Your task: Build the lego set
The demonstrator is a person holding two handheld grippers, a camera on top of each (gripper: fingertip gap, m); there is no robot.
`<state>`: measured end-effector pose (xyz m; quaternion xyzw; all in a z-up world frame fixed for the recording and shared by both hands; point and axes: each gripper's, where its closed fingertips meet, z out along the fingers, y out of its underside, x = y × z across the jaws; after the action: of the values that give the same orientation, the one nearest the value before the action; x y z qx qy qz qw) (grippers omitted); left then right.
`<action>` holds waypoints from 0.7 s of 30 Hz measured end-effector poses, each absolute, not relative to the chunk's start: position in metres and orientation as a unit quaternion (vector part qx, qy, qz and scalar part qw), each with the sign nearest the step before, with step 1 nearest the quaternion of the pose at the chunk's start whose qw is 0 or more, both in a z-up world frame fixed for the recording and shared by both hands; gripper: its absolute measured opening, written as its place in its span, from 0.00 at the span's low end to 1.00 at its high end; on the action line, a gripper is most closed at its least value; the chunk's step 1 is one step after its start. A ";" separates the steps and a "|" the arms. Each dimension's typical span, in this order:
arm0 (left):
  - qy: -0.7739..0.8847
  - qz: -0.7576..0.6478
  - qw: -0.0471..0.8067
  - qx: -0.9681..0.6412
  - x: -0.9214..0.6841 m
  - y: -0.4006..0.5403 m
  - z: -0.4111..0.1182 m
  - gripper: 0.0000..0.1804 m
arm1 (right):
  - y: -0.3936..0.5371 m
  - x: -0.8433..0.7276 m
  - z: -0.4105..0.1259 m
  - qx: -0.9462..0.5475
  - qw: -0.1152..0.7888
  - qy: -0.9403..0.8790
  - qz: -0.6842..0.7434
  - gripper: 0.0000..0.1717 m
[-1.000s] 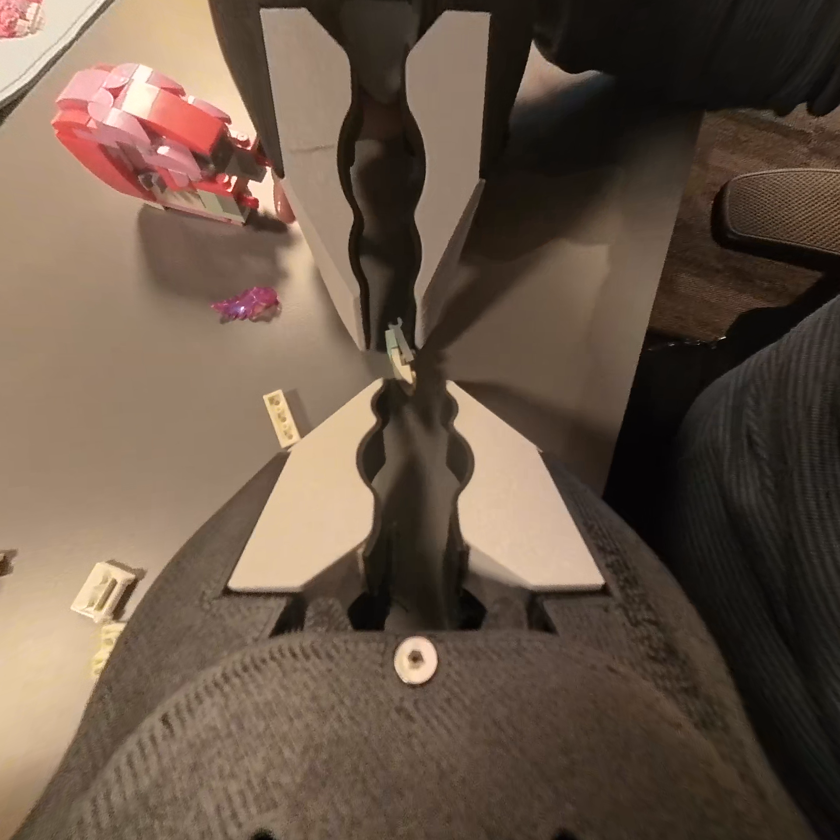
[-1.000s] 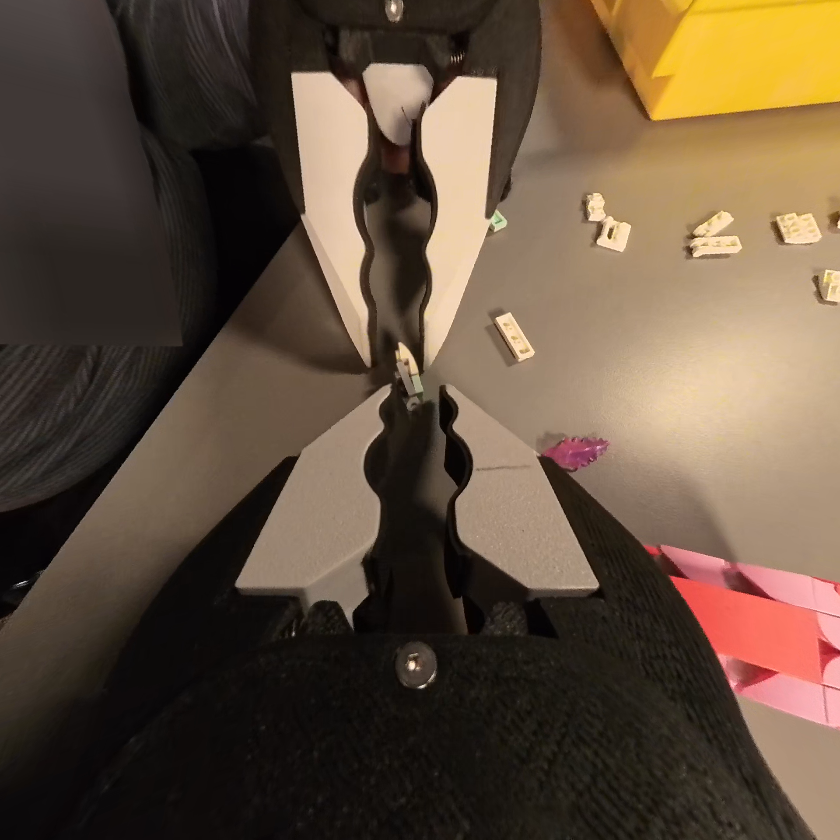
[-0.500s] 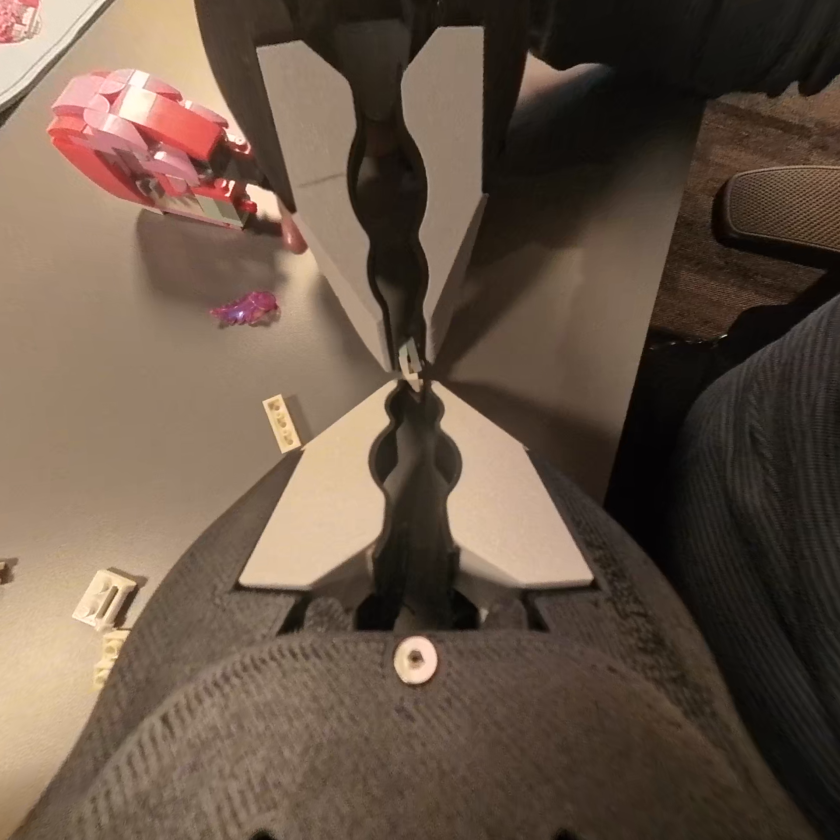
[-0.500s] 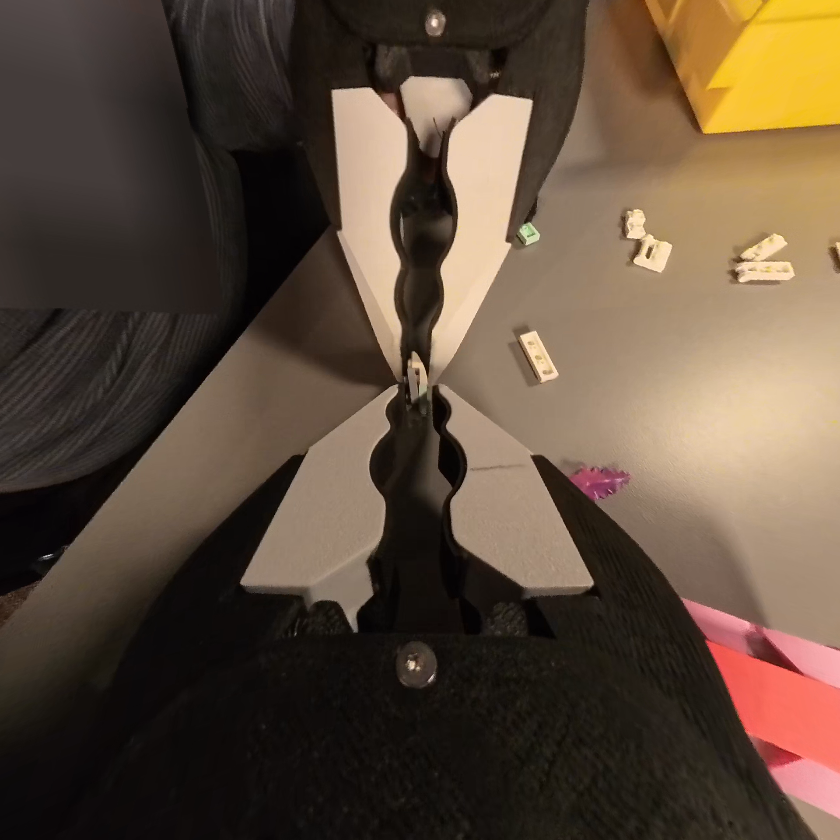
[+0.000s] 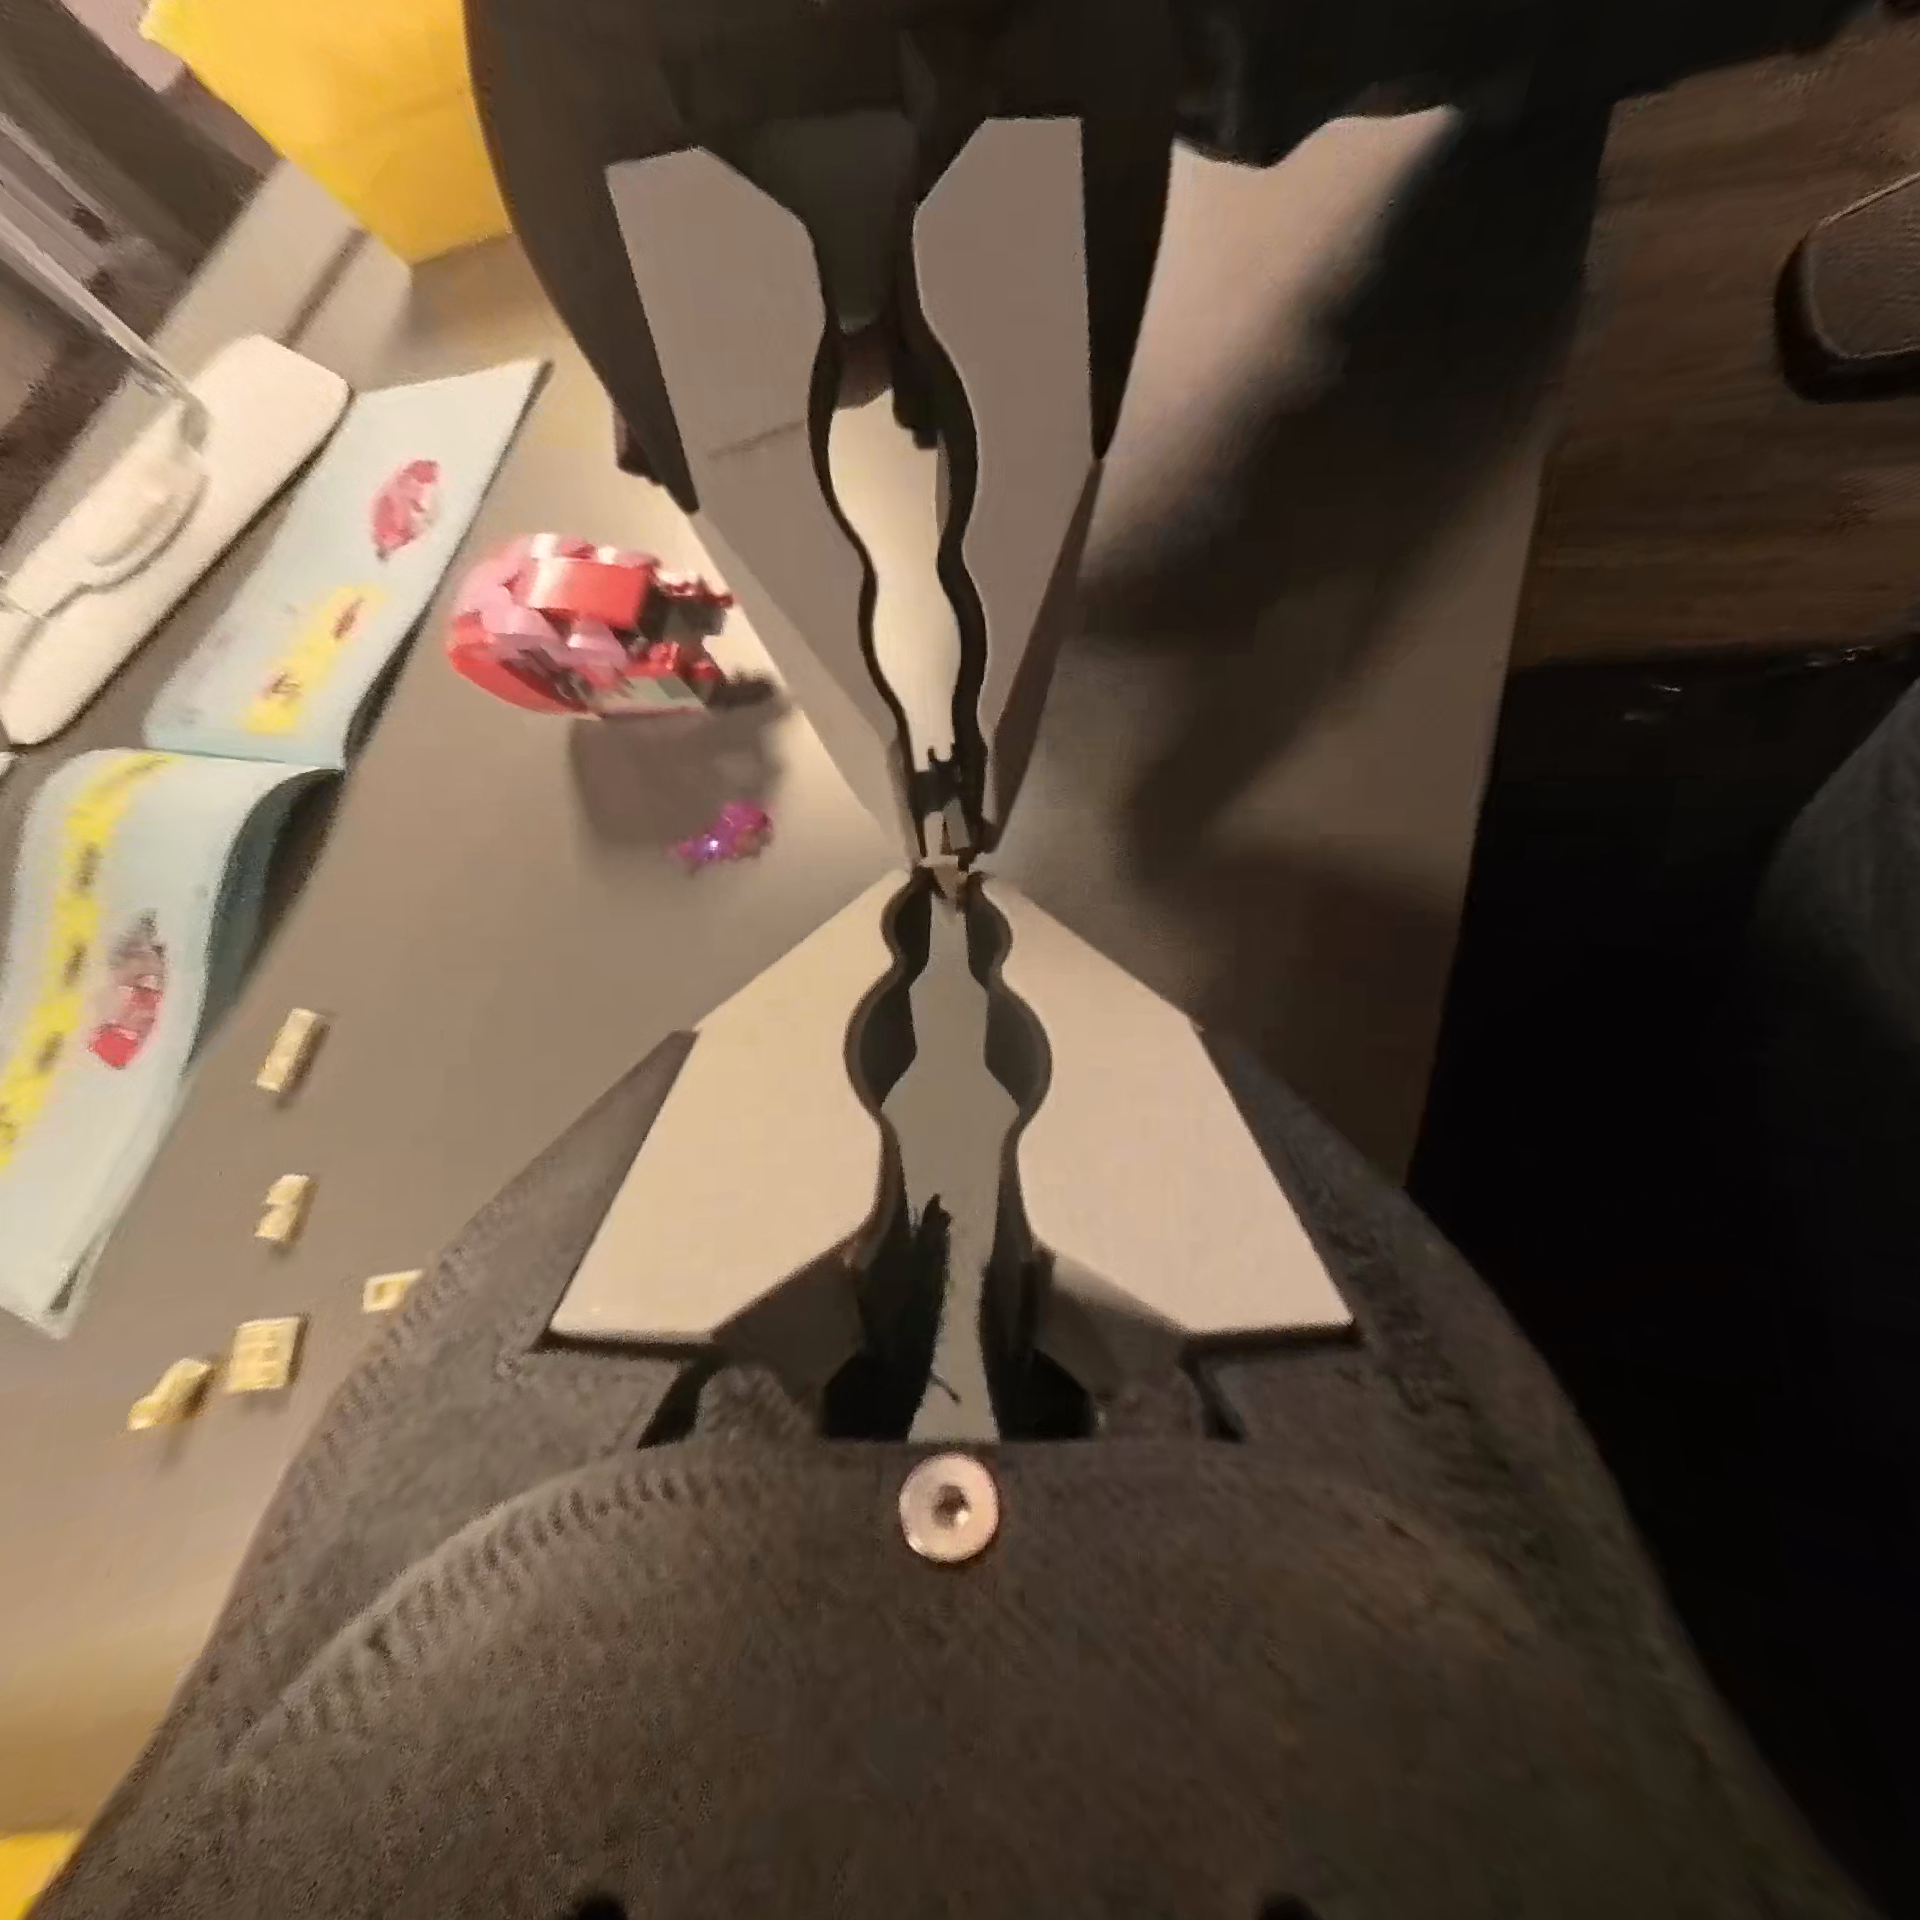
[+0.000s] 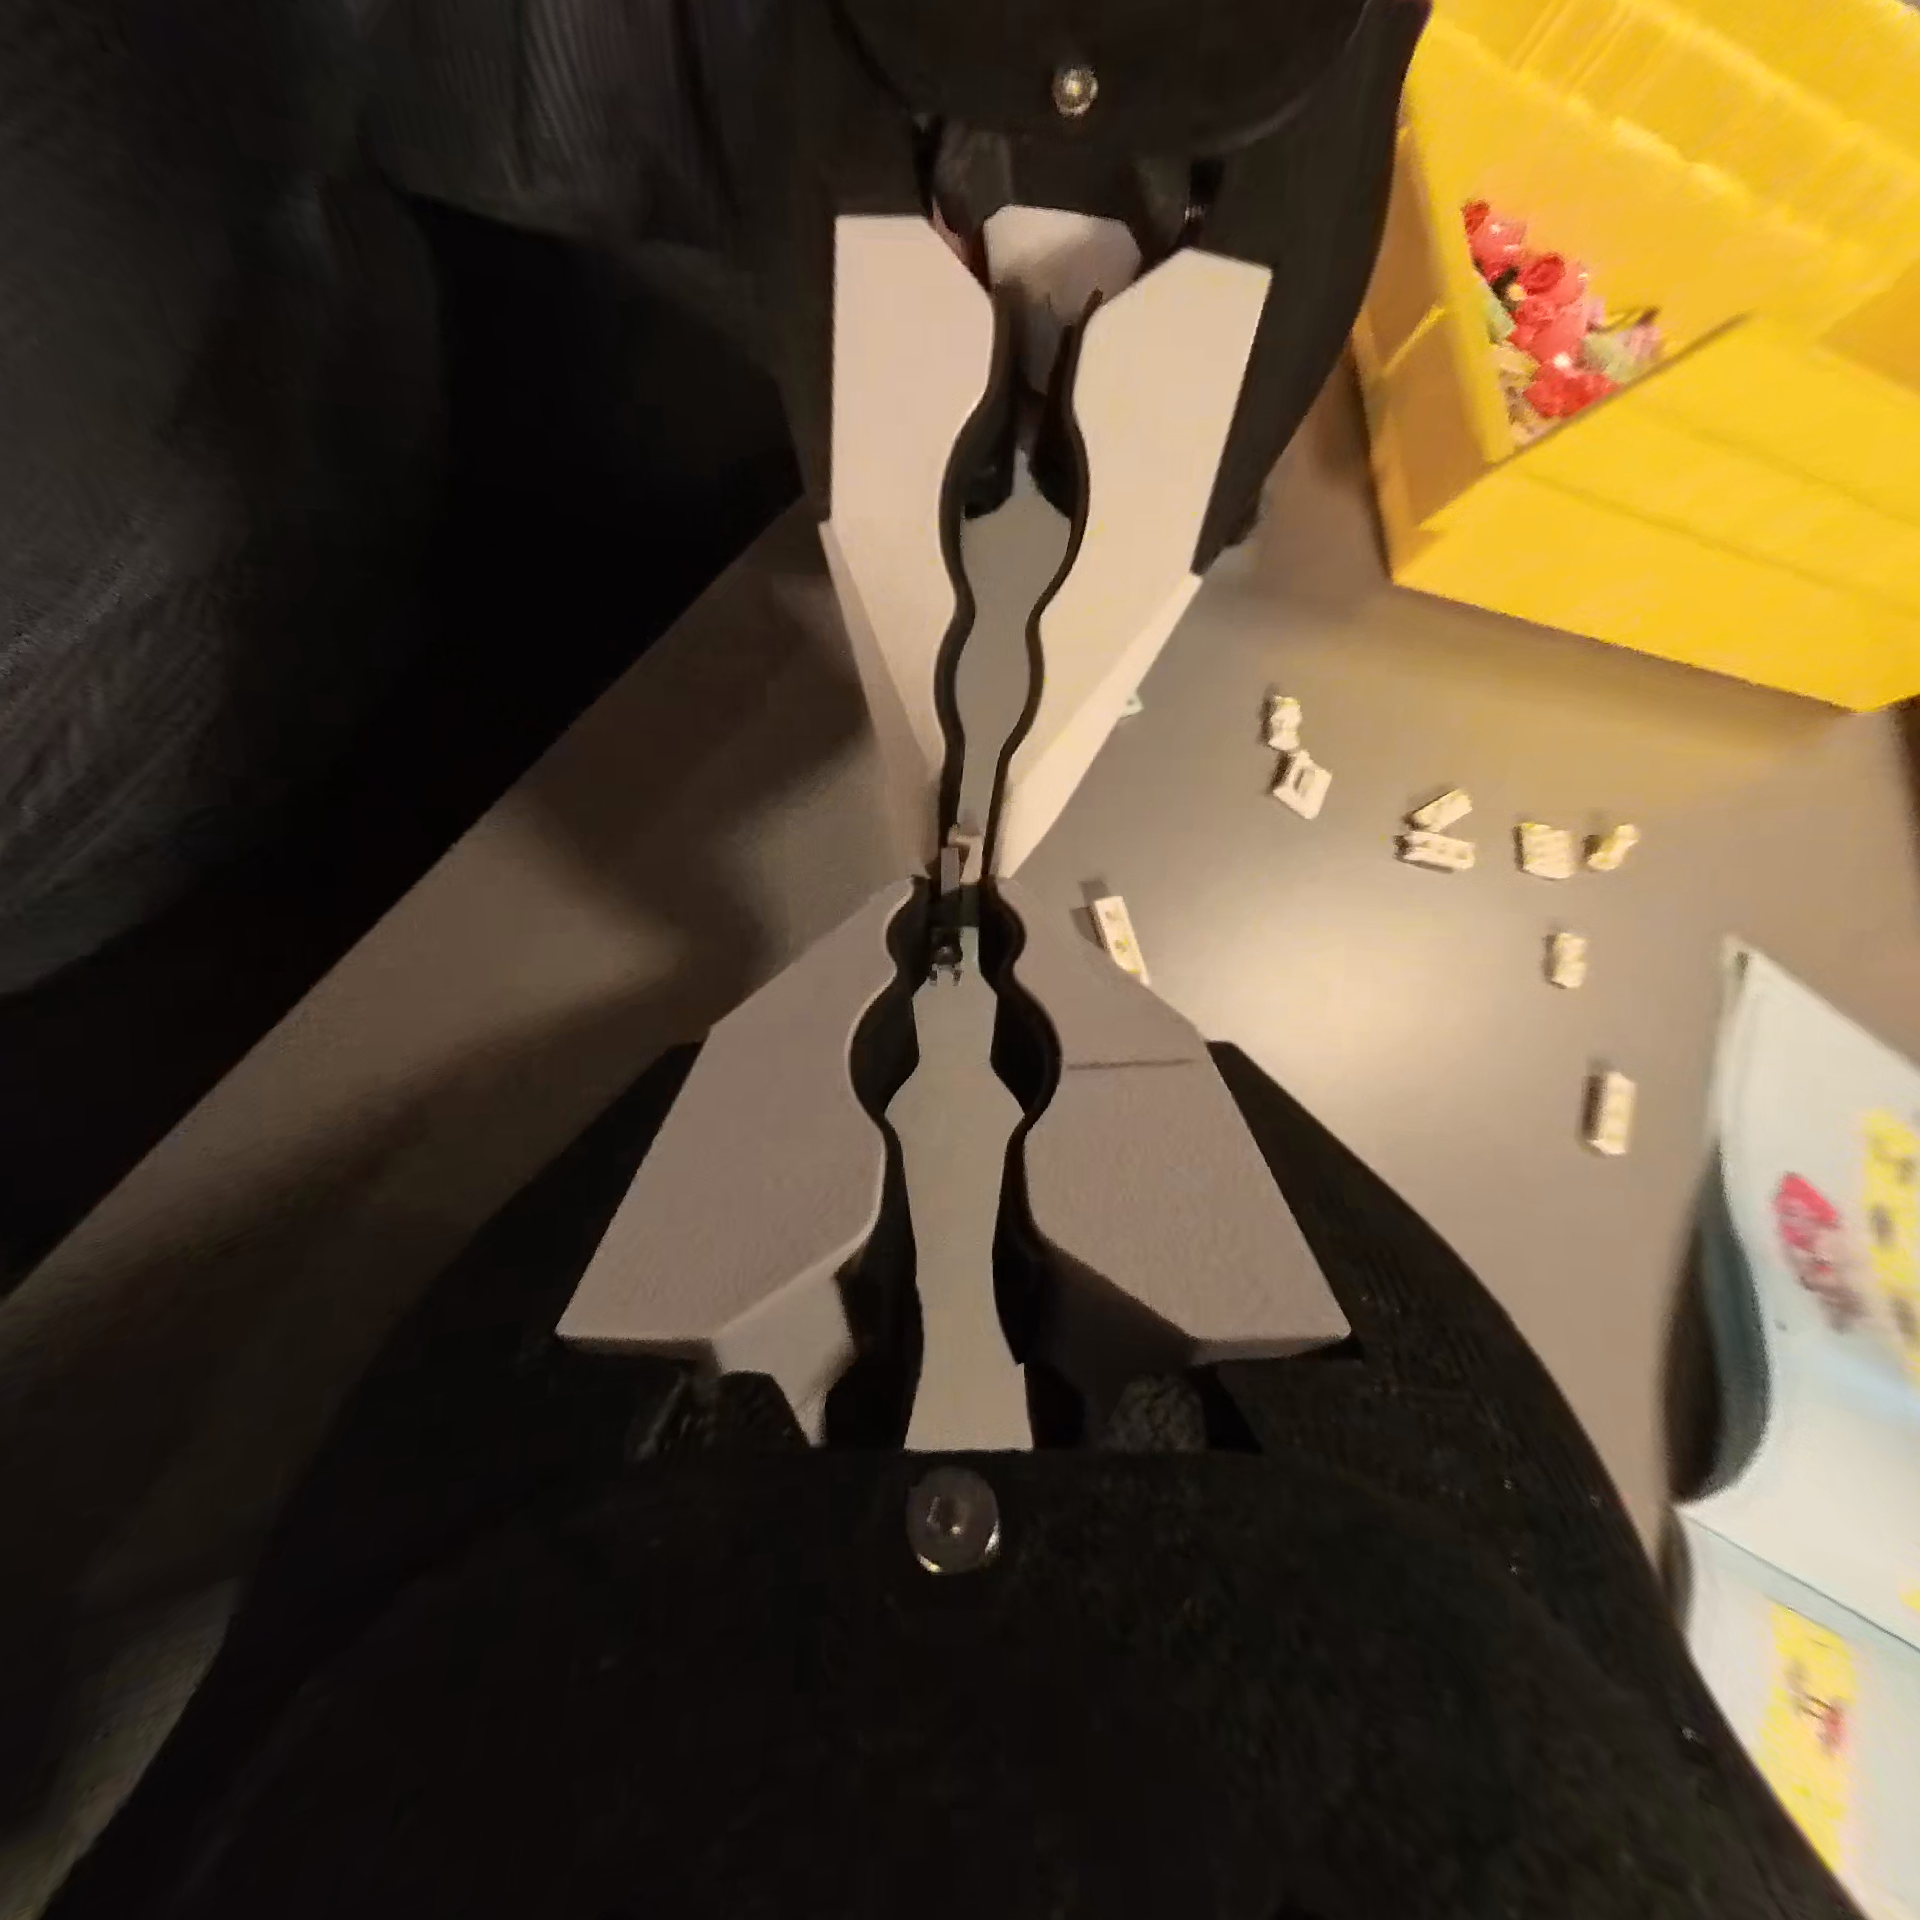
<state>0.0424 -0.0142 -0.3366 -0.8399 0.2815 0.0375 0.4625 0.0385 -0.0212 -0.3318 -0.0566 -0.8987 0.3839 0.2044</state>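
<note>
My two grippers meet tip to tip above the grey table (image 5: 468,987), near its edge. My left gripper (image 5: 941,883) is shut on a small cream brick (image 5: 943,871). My right gripper (image 6: 951,896) is shut on a small grey-dark brick (image 6: 948,930). The two small bricks touch each other between the facing fingertips. In the left wrist view the right gripper (image 5: 940,821) reaches in from the top with the dark brick (image 5: 935,790) in its jaws. In the right wrist view the left gripper (image 6: 966,831) reaches in from the top with its brick (image 6: 964,844).
A red and pink brick model (image 5: 582,644) and a purple translucent piece (image 5: 722,836) lie left of the grippers. Several small cream bricks (image 6: 1434,842) are scattered about. An open booklet (image 5: 104,935) and a yellow bin of bricks (image 6: 1662,416) sit farther off. The table edge (image 5: 1475,831) is close. The grippers are tip to tip, or close to it.
Both grippers' jaws have narrowed onto their small bricks, and the two bricks have come together end to end. Both views have shifted, now showing the booklet and the bin.
</note>
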 end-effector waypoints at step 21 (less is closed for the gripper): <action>0.236 0.081 0.575 -0.779 0.029 -0.010 -0.301 0.05 | -0.021 0.024 -0.296 -0.109 0.240 -0.830 0.491 0.04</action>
<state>0.0288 -0.0096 -0.3014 -0.7790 0.2363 0.0808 0.5752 0.0235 -0.0209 -0.2962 -0.1090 -0.8303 0.4908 0.2405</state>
